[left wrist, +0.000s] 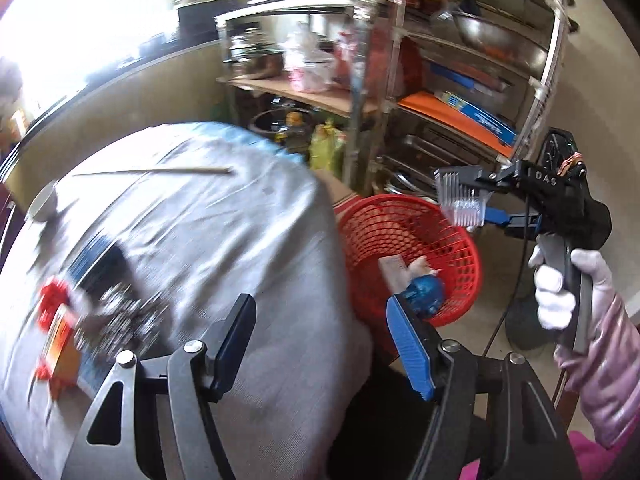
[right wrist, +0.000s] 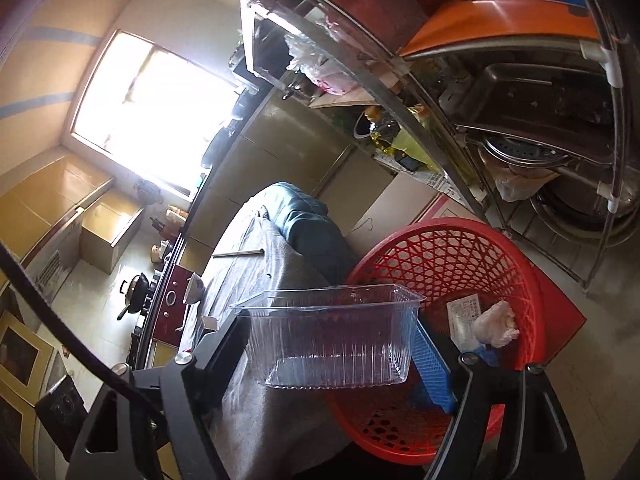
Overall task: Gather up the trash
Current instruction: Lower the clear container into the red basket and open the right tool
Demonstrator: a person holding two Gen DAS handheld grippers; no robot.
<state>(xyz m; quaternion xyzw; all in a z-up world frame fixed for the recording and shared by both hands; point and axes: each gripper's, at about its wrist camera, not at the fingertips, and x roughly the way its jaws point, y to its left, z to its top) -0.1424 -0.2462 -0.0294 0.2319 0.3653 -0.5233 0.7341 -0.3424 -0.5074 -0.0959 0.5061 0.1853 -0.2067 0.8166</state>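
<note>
Clear plastic tray [right wrist: 332, 336], clamped in the right gripper [right wrist: 332, 344], hangs over the red basket [right wrist: 440, 264] rim; released early, it could tip out. Left gripper [left wrist: 320, 344] jaws apart, empty.

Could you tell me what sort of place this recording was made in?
Most likely a home kitchen: a metal rack holds pans and steel bowls, a wok sits on a stove by the window, and a cloth-covered table stands beside a red basket of trash.
</note>
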